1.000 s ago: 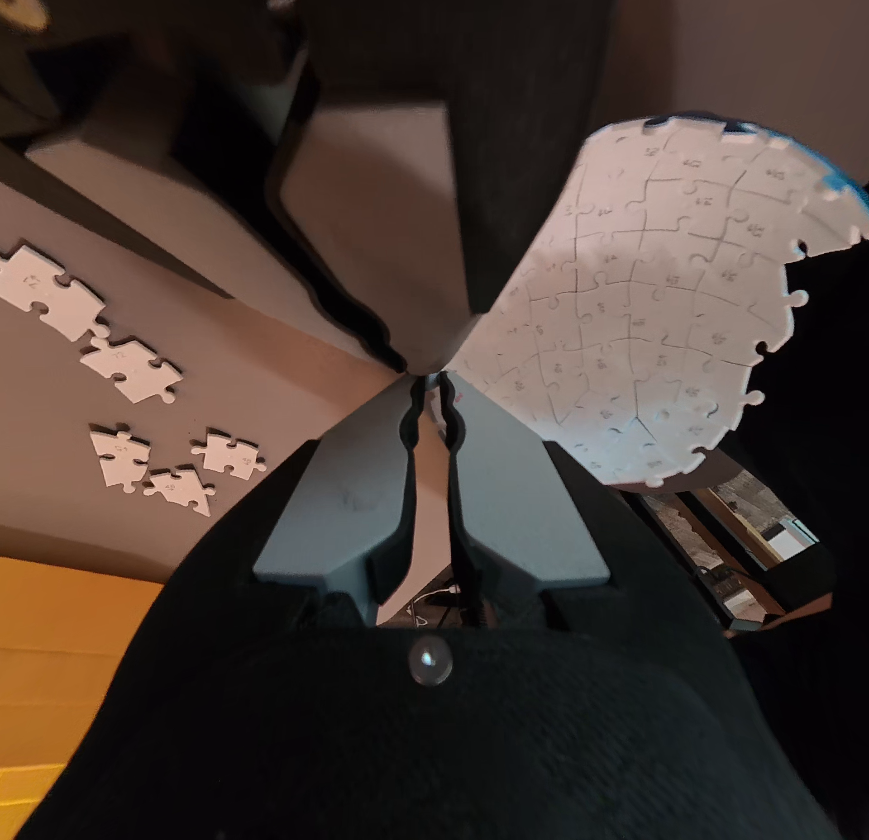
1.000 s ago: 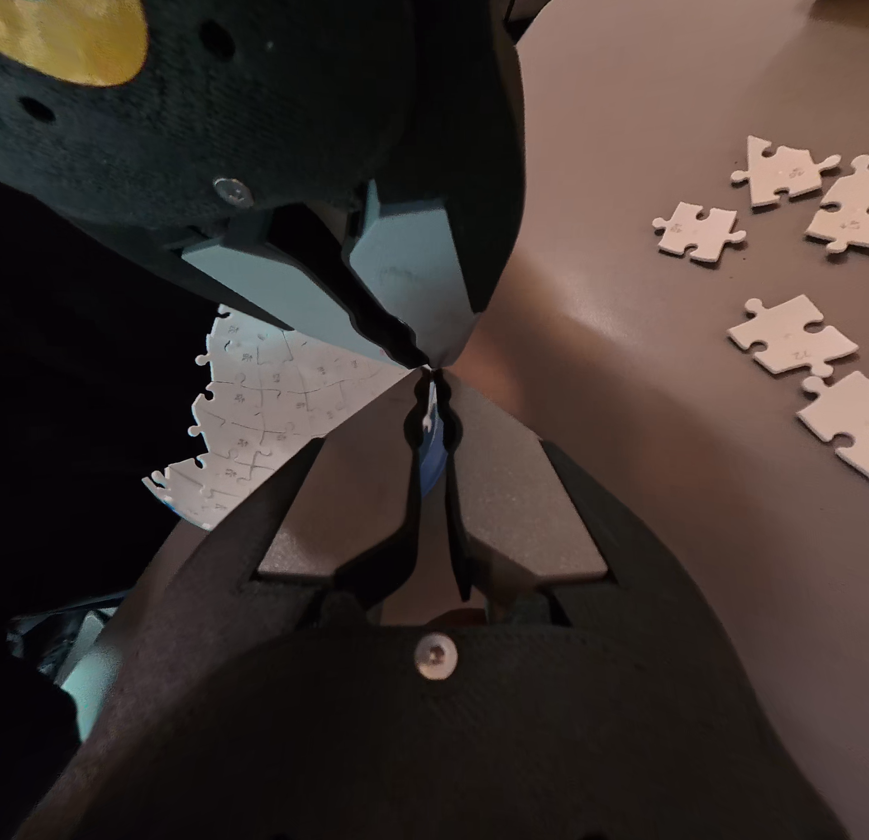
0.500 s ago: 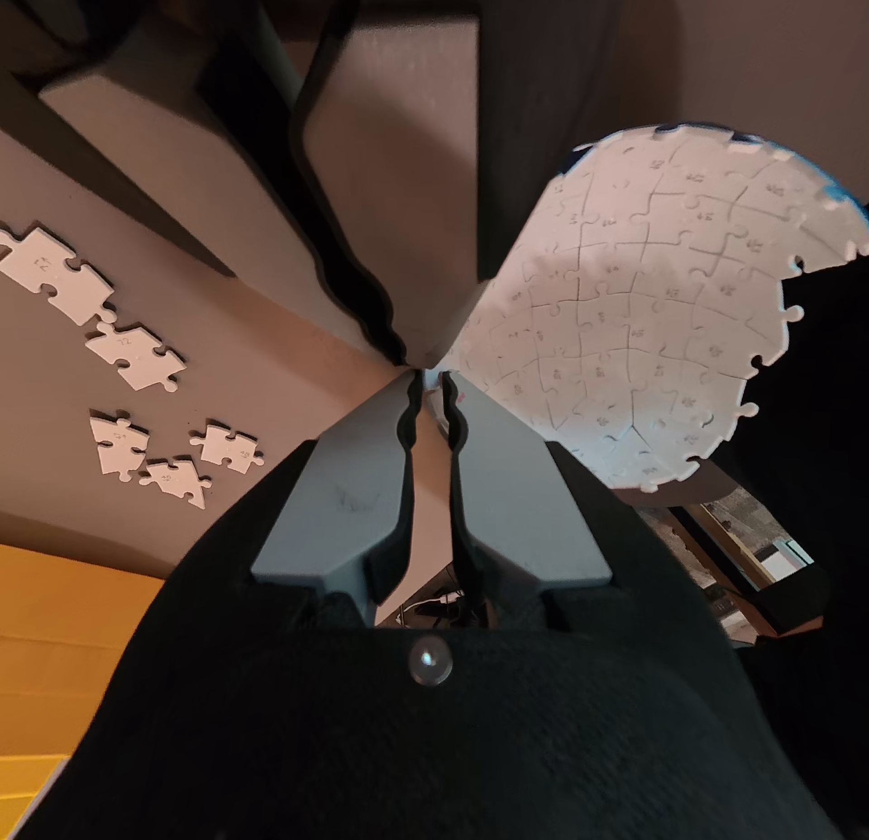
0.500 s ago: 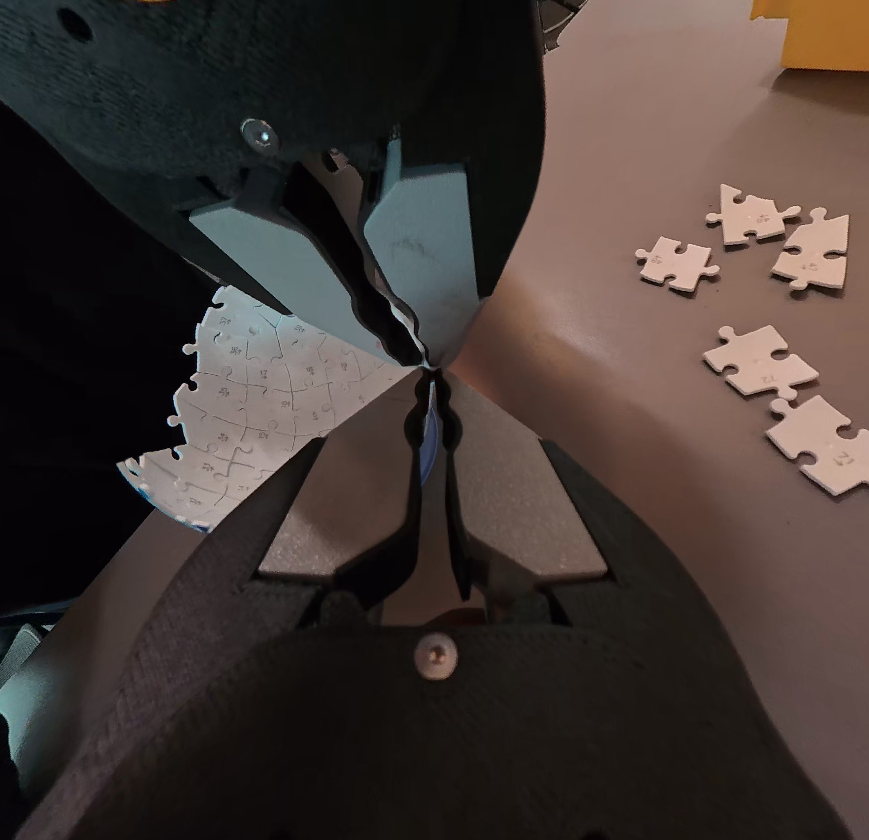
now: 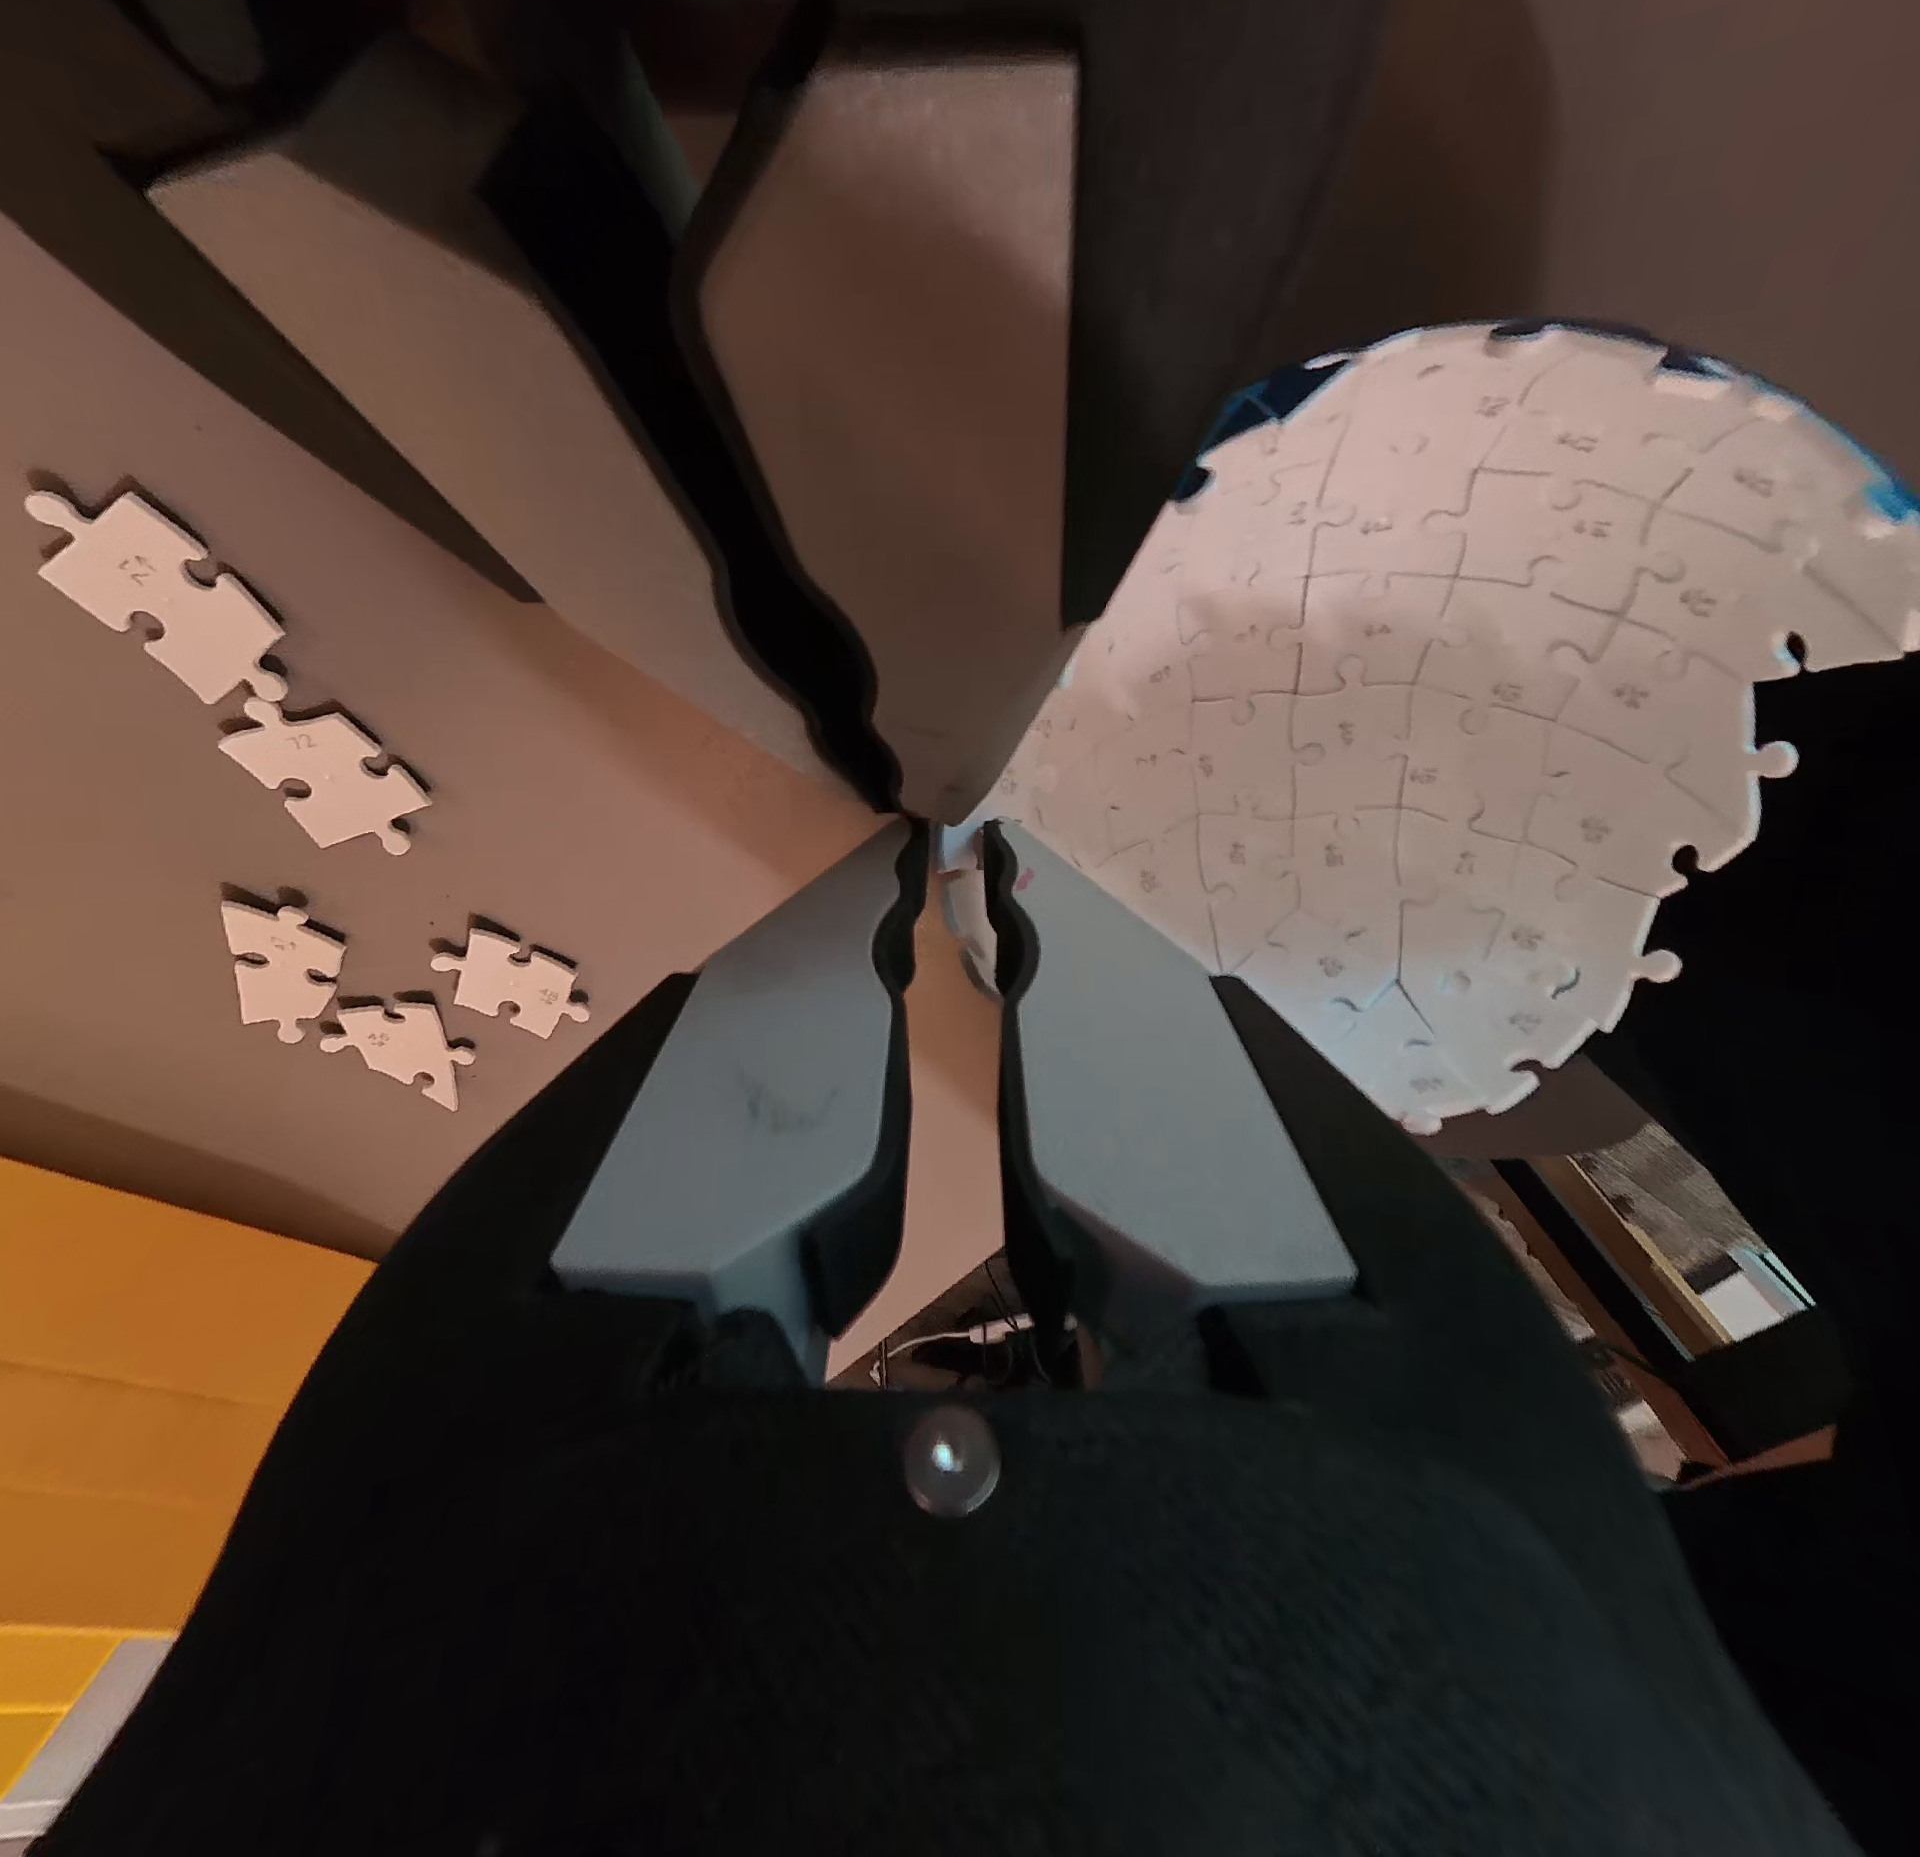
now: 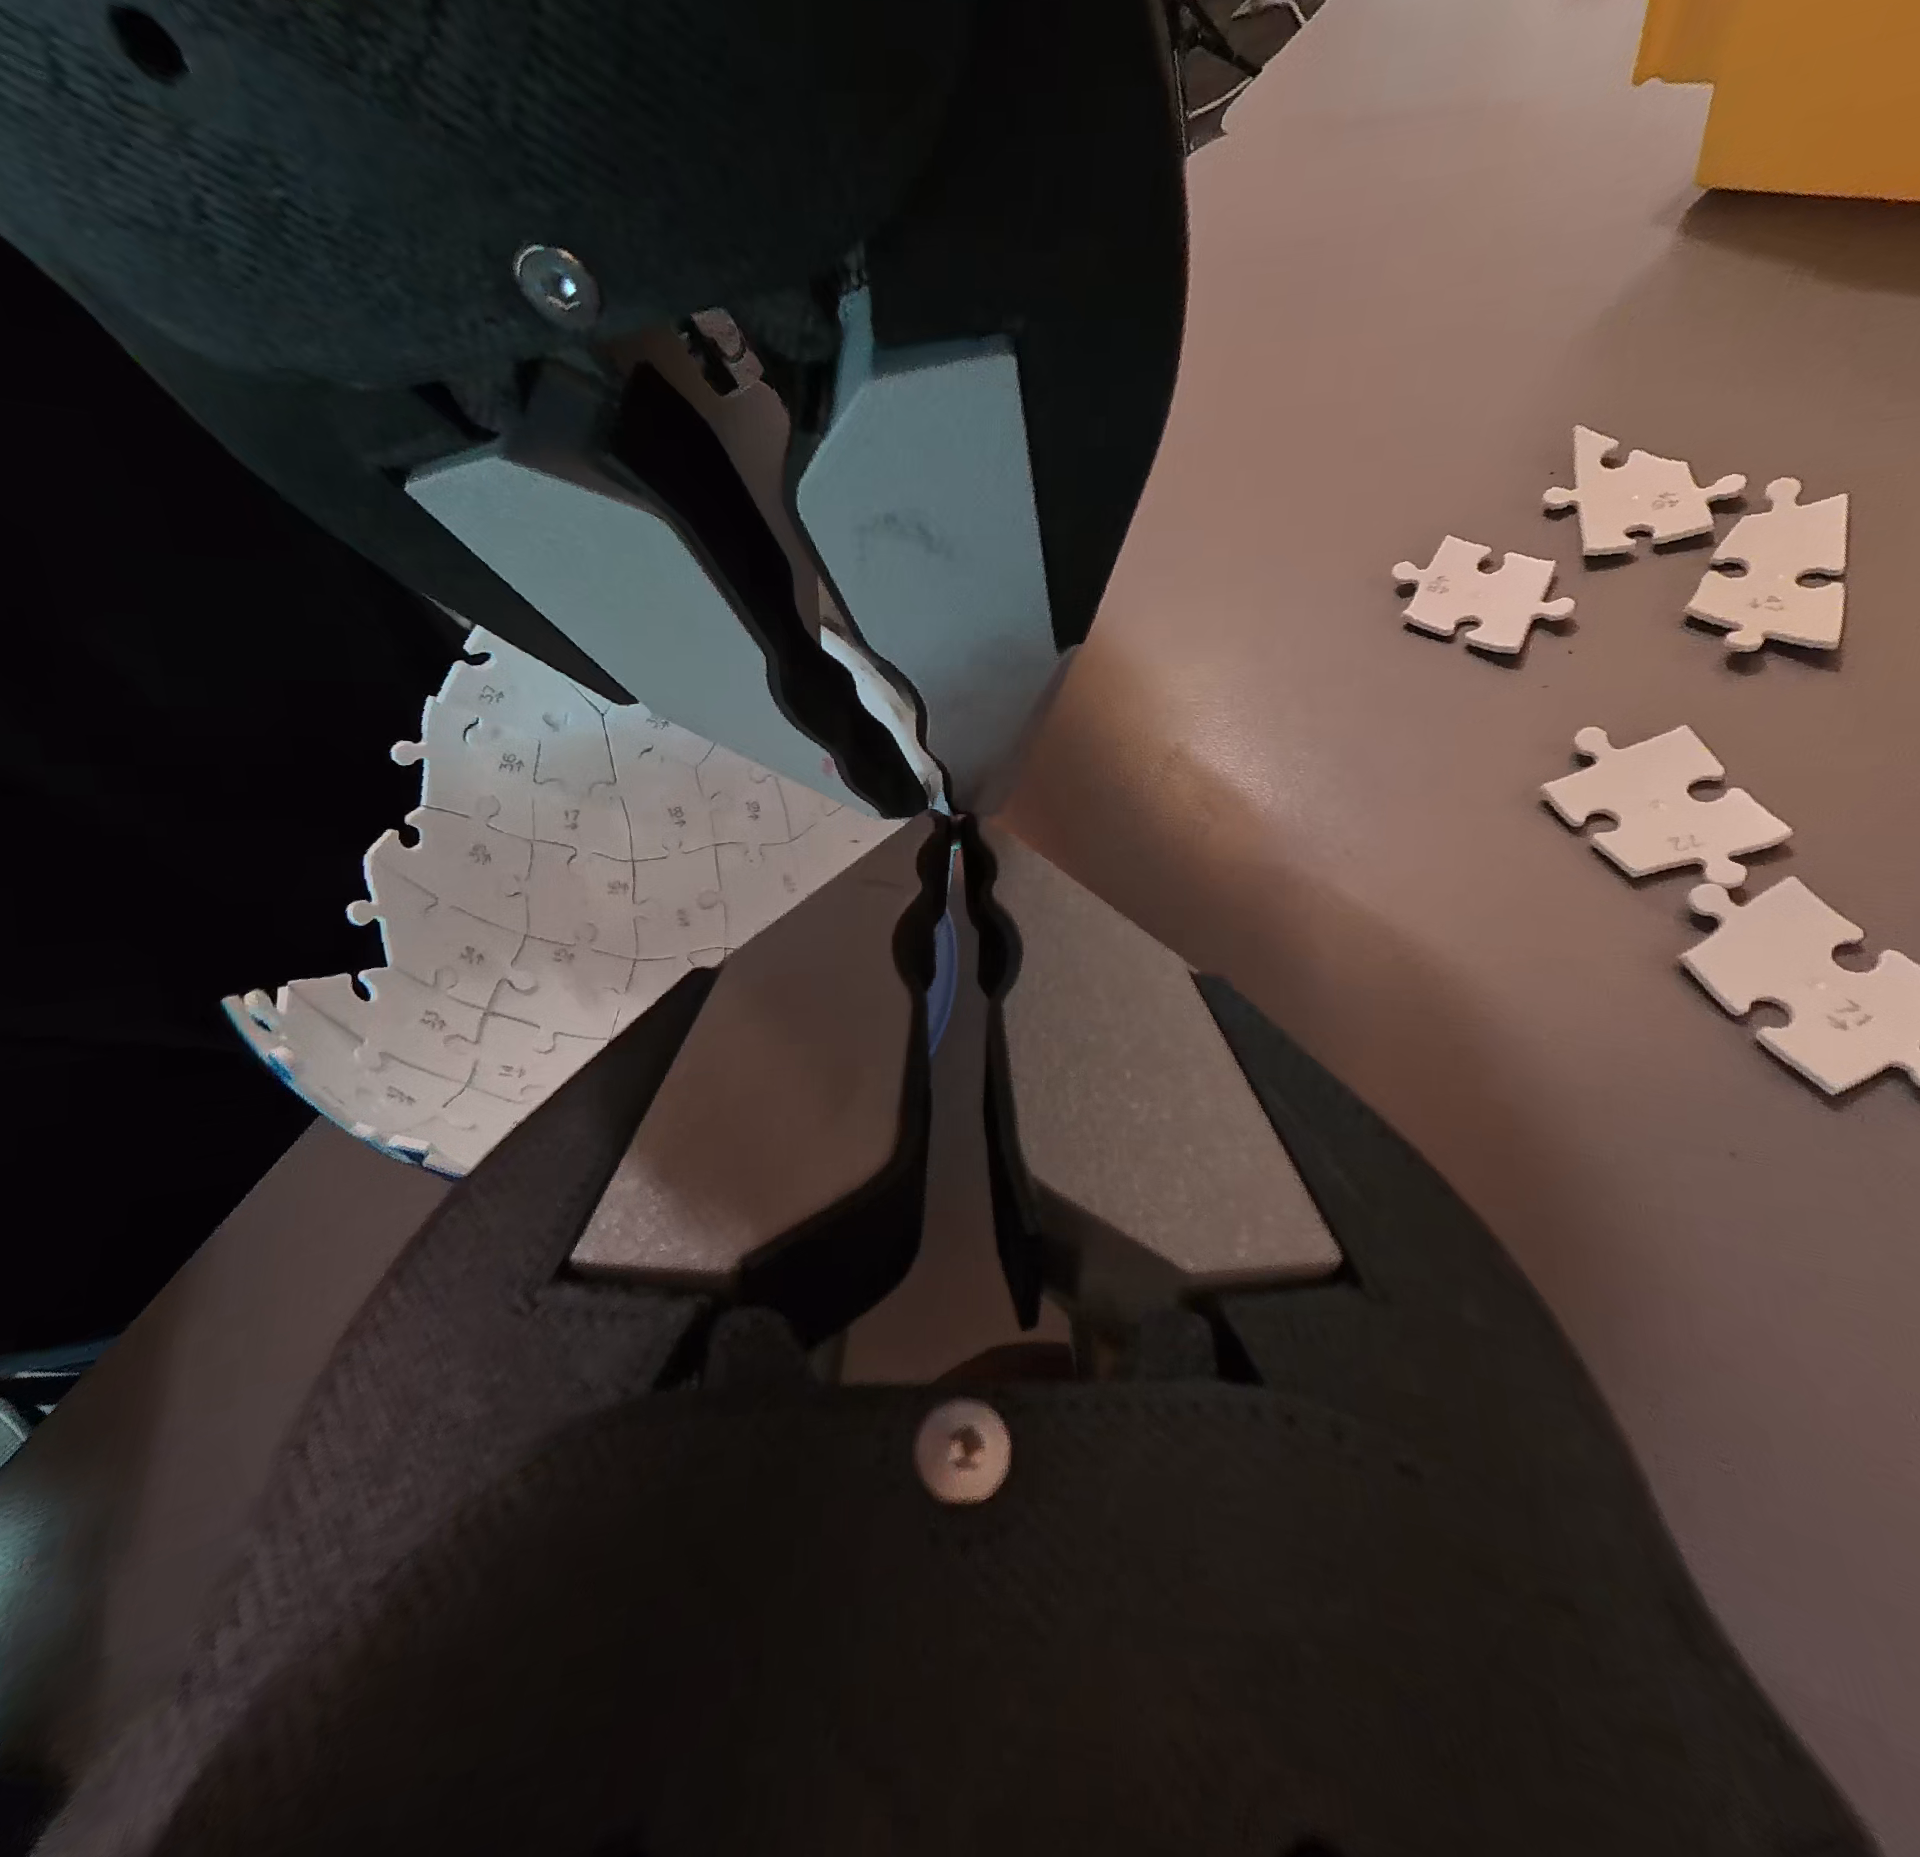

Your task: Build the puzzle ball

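The half-built puzzle ball (image 5: 1455, 716) is a curved shell, white inside with a blue outer face, held in the air over the table's edge; it also shows in the right wrist view (image 6: 540, 924). My left gripper (image 5: 951, 841) is shut on the shell's rim. My right gripper (image 6: 956, 841) meets it tip to tip and is shut on a thin blue-faced puzzle piece (image 6: 943, 986) at that rim. I cannot tell whether this piece is joined to the shell. Several loose white pieces (image 6: 1662, 810) lie on the grey table (image 6: 1351, 976).
The loose pieces also show at the left in the left wrist view (image 5: 312, 768). A yellow bin (image 6: 1787, 72) stands at the far end of the table and shows in the left wrist view (image 5: 156, 1340). Beyond the table's edge are dark floor and clutter (image 5: 1662, 1288).
Both grippers stay shut and tip to tip. They have turned slightly together with the shell, so the loose pieces and yellow bin have shifted in both views.
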`<state>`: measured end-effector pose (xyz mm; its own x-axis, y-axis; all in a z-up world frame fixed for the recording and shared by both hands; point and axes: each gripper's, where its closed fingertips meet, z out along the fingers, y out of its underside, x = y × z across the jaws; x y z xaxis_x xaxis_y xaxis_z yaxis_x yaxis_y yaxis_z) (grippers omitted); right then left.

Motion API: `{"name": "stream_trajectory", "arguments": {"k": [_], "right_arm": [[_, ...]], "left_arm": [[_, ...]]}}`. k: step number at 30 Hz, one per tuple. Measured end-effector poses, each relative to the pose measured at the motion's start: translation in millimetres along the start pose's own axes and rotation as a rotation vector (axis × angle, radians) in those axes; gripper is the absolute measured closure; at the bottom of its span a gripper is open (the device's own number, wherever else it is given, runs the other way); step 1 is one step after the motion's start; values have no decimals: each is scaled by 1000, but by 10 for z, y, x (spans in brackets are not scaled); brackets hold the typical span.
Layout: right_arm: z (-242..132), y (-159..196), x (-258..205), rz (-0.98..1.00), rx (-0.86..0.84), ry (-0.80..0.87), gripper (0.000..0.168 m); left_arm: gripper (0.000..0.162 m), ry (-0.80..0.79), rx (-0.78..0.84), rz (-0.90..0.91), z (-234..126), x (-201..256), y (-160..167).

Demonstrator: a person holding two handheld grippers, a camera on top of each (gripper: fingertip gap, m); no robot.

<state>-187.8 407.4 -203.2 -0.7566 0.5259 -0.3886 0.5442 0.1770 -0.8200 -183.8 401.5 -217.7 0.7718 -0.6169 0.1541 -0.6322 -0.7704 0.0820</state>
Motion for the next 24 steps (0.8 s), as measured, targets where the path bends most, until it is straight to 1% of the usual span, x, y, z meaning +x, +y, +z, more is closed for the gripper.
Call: {"name": "stream_trajectory", "arguments": {"k": [11,22,24], "right_arm": [[-21,-8,-29,-24,32,-8,168],[-32,13,-56,-22,7,-20,168],[-42,21,-44,-9,-1,-17,165]], "left_arm": [[158,-88,8,21,-10,2,-14],[158,-163,8,63,-8,11,-31],[158,-171,9,74,-11,16,-37]]}}
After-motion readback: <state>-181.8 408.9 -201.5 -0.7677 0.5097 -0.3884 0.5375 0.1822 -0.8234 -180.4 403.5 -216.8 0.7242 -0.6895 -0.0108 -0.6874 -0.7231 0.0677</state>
